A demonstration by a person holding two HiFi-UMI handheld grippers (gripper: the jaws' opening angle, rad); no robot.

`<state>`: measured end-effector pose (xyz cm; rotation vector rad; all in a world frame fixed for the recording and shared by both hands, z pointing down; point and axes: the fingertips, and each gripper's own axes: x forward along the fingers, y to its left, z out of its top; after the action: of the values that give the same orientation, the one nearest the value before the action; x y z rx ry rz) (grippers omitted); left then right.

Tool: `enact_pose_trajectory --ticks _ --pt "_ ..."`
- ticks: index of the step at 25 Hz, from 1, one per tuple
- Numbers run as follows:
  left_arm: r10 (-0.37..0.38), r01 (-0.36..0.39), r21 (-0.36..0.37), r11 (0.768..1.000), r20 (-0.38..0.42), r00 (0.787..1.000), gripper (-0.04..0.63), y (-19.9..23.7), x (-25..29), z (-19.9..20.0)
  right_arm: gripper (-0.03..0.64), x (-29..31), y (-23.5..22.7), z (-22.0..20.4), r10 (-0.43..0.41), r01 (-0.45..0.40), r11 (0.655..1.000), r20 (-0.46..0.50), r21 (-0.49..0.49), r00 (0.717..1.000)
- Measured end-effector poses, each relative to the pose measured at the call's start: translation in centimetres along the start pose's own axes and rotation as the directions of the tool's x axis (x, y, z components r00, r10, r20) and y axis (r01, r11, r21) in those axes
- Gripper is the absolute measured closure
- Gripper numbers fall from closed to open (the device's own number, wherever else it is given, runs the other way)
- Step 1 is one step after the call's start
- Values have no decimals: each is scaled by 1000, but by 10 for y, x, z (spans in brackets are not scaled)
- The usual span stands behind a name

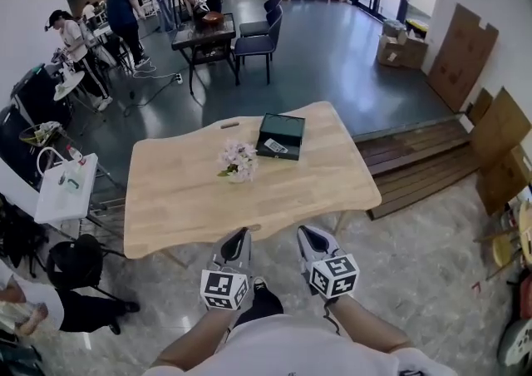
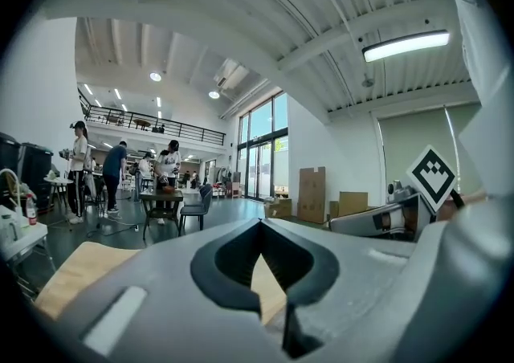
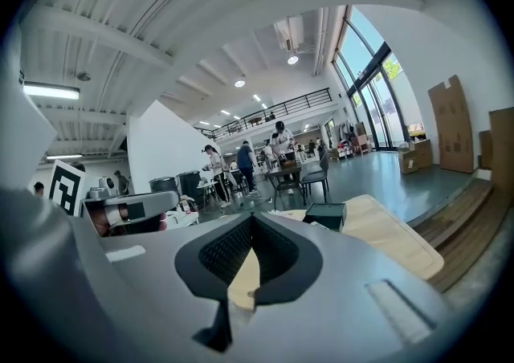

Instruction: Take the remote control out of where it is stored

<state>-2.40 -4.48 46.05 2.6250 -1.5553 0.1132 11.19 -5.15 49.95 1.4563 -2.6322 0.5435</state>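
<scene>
A dark open box (image 1: 281, 135) lies at the far side of the light wooden table (image 1: 183, 200), and a pale remote control (image 1: 276, 147) rests in it near its front edge. The right gripper view shows that box (image 3: 325, 214) ahead on the tabletop. My left gripper (image 1: 241, 235) and right gripper (image 1: 307, 233) hover side by side at the table's near edge, well short of the box. Both point level toward the table. The left gripper's (image 2: 259, 223) jaws are shut with nothing between them, and so are the right gripper's (image 3: 251, 218).
A small vase of pale flowers (image 1: 238, 160) stands mid-table between me and the box. A white cart (image 1: 65, 187) and a black bag (image 1: 75, 262) sit left of the table. Wooden steps (image 1: 424, 162) lie to the right. Several people work around a dark table (image 1: 208, 37) at the back.
</scene>
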Motion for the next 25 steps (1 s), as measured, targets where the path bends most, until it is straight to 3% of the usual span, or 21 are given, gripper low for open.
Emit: enact_pose_trajectory --ticks 15,20,25 --pt "-135 135 8 991 30 990 595 121 145 30 589 168 -35 78 -100 102 994 61 -26 993" --pt "-140 140 -24 990 24 990 595 139 179 28 589 191 -65 82 -135 136 991 40 -14 990" --pt "-103 102 -42 994 -2 995 595 157 221 19 589 225 -102 84 -118 118 993 15 4 993"
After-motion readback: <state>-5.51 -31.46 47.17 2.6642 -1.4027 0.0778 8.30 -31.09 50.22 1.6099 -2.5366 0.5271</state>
